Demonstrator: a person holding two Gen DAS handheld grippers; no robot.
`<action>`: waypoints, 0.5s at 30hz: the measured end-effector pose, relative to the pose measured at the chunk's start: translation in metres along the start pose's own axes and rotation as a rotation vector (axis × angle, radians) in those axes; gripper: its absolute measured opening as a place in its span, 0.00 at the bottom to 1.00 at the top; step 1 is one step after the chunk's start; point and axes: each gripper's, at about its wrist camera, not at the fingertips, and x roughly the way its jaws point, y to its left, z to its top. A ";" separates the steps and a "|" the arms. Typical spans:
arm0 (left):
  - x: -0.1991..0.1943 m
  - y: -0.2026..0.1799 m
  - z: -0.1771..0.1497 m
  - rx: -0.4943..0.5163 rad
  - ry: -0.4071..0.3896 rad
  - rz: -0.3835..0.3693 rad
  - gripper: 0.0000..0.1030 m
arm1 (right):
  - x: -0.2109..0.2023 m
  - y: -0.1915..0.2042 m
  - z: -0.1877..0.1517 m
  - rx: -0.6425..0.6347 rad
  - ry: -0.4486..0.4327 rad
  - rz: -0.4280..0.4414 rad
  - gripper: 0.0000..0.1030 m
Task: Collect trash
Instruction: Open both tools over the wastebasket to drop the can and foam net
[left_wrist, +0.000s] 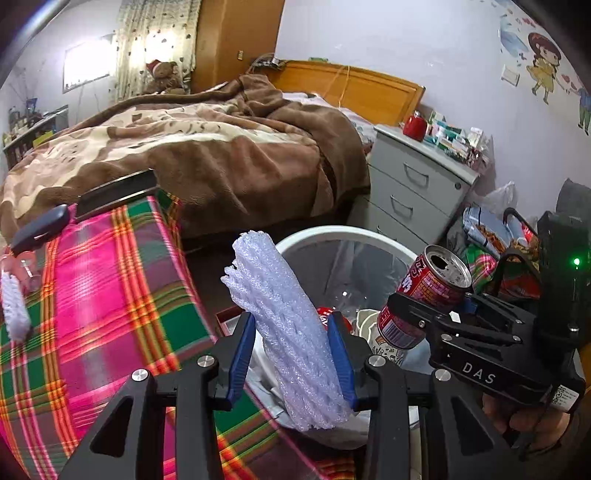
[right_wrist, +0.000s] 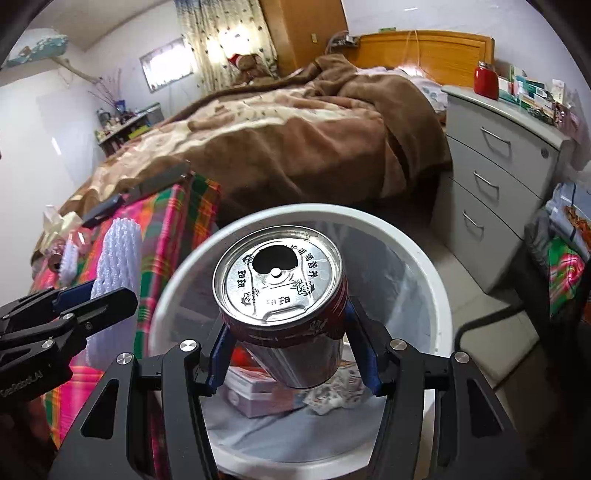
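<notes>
Left wrist view: left gripper (left_wrist: 291, 354) pinching foam net (left_wrist: 284, 332) beside bin (left_wrist: 347, 232); right gripper (right_wrist: 291, 354) clamping can (right_wrist: 284, 299) above bin.

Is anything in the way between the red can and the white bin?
Nothing visible. The right gripper holds the red can right above the open white bin, which has no lid; only trash lies at the bottom.
</notes>
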 end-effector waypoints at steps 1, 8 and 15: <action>0.004 -0.001 0.000 0.003 0.007 -0.003 0.40 | 0.001 -0.001 0.000 -0.002 0.005 -0.006 0.56; 0.018 -0.006 -0.001 -0.007 0.039 -0.041 0.49 | 0.005 -0.010 -0.003 0.018 0.039 -0.028 0.59; 0.012 -0.001 -0.001 -0.020 0.020 -0.017 0.62 | -0.001 -0.009 0.000 0.034 0.009 -0.011 0.67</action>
